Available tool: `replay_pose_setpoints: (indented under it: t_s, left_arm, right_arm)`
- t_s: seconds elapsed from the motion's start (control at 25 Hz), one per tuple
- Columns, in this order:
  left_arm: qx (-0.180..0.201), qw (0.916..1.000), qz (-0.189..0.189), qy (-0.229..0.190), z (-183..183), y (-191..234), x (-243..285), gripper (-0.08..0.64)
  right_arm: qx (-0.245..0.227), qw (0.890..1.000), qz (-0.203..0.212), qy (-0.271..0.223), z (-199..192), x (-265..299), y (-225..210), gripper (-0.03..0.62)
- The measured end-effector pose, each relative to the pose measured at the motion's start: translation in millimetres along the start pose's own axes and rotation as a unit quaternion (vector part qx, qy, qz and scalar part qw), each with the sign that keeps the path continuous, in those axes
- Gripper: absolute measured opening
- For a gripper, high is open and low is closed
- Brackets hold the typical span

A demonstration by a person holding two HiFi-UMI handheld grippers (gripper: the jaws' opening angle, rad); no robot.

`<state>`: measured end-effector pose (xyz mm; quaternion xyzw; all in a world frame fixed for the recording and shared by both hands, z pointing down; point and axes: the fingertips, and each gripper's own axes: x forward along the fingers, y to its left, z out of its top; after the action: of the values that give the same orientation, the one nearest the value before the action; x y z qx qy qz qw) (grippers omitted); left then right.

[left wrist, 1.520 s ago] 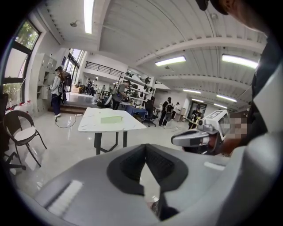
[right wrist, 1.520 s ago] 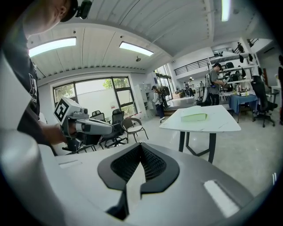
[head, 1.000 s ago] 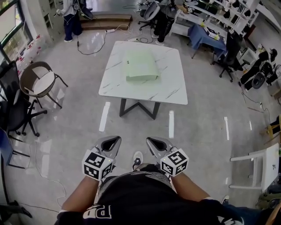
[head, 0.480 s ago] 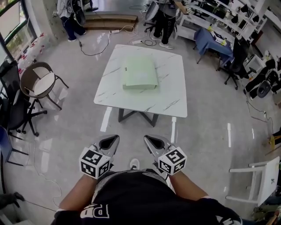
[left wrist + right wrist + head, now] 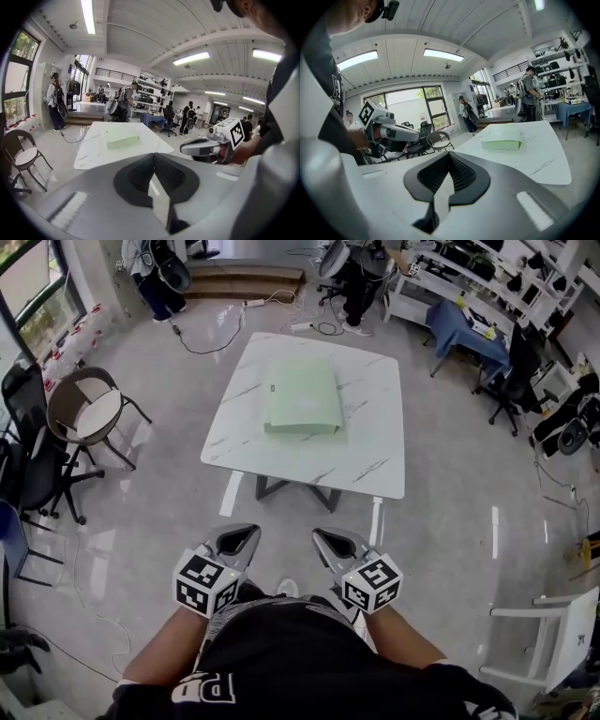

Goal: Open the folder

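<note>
A pale green folder (image 5: 301, 397) lies flat and closed on the white marble table (image 5: 366, 446), well ahead of me across the floor. It also shows far off in the left gripper view, folder (image 5: 123, 141), and in the right gripper view, folder (image 5: 502, 139). My left gripper (image 5: 246, 535) and right gripper (image 5: 322, 538) are held side by side close to my body, far short of the table. Both are shut with nothing in them. Each gripper view shows its own jaws meeting at the tip, left gripper (image 5: 153, 154) and right gripper (image 5: 449, 154).
A brown-framed chair (image 5: 89, 413) and black office chairs (image 5: 28, 474) stand at the left. A white chair (image 5: 553, 634) is at the lower right. Cables (image 5: 202, 343) trail behind the table, where people (image 5: 155, 268) stand. Desks and shelves (image 5: 469, 296) fill the back right.
The table and folder have come slightly nearer in the head view as I step forward. Both grippers stay shut and side by side at my waist.
</note>
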<state>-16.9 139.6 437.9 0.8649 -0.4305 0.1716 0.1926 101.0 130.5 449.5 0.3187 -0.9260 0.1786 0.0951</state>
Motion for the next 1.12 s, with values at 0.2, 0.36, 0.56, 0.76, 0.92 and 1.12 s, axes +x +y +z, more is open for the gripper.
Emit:
replay_pose_setpoints:
  t_s: [0.2, 0.36, 0.56, 0.76, 0.92, 1.12]
  left_arm:
    - [-0.007, 0.9999, 0.008, -0.008, 3, 7, 1, 0.057]
    - [-0.017, 0.9998, 0.007, 0.003, -8, 14, 6, 0.057]
    - [-0.031, 0.9995, -0.002, 0.0, -9, 26, 20, 0.057]
    - [-0.055, 0.9979, -0.008, -0.034, 14, 51, 36, 0.057]
    - [-0.036, 0.9992, -0.01, -0.017, 21, 75, 55, 0.057]
    - [-0.026, 0.9995, -0.019, -0.003, 38, 110, 79, 0.057]
  right_arm:
    - [-0.003, 1.0, 0.009, 0.008, -1, 9, -1, 0.0]
    - [-0.009, 1.0, 0.012, 0.014, -1, 15, -2, 0.0]
    - [-0.006, 1.0, 0.002, 0.026, -6, 24, -12, 0.0]
    - [-0.003, 0.999, -0.012, 0.032, 1, 37, -27, 0.0]
    - [-0.003, 0.999, -0.022, 0.04, 9, 58, -45, 0.0]
    - [-0.004, 0.999, -0.031, 0.042, 30, 96, -68, 0.0]
